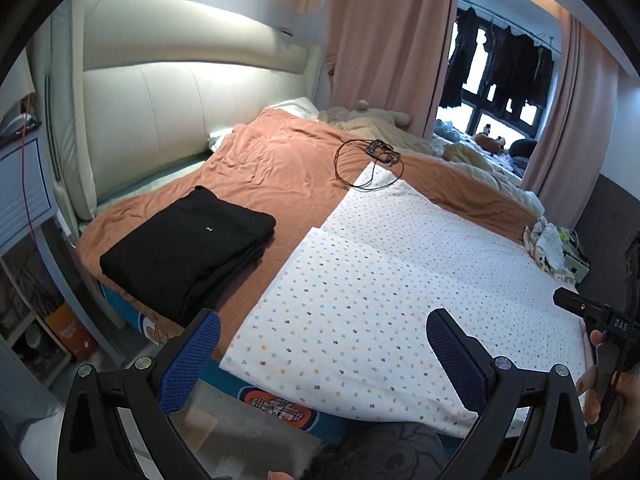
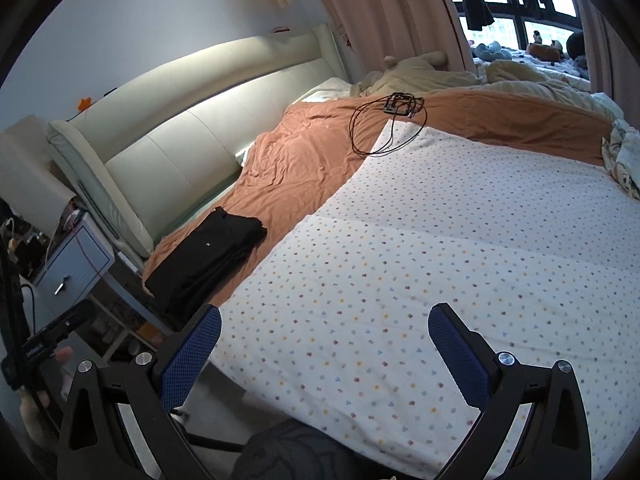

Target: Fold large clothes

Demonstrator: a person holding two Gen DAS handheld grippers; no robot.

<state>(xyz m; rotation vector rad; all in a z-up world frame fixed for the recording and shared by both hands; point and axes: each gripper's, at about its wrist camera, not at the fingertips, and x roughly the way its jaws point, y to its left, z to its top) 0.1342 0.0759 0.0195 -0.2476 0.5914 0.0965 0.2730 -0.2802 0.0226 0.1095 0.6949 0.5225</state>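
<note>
A large white cloth with small coloured dots (image 1: 400, 280) (image 2: 440, 240) lies flat over the near half of the bed, with one layer folded across its nearer part. A black garment (image 1: 188, 244) (image 2: 208, 252), folded into a neat stack, rests on the orange bedspread (image 1: 280, 168) to the left of it. My left gripper (image 1: 324, 320) hangs open above the white cloth's near left part, its blue pads wide apart and holding nothing. My right gripper (image 2: 326, 314) is likewise open and empty above the cloth's near edge.
A black cable loop with a small device (image 1: 376, 152) (image 2: 396, 108) lies at the white cloth's far corner. A crumpled cloth pile (image 1: 548, 244) sits at the bed's right edge. A padded headboard (image 1: 160, 100) and bedside cabinet (image 2: 76, 256) stand left. A person's knee (image 1: 392, 452) is below.
</note>
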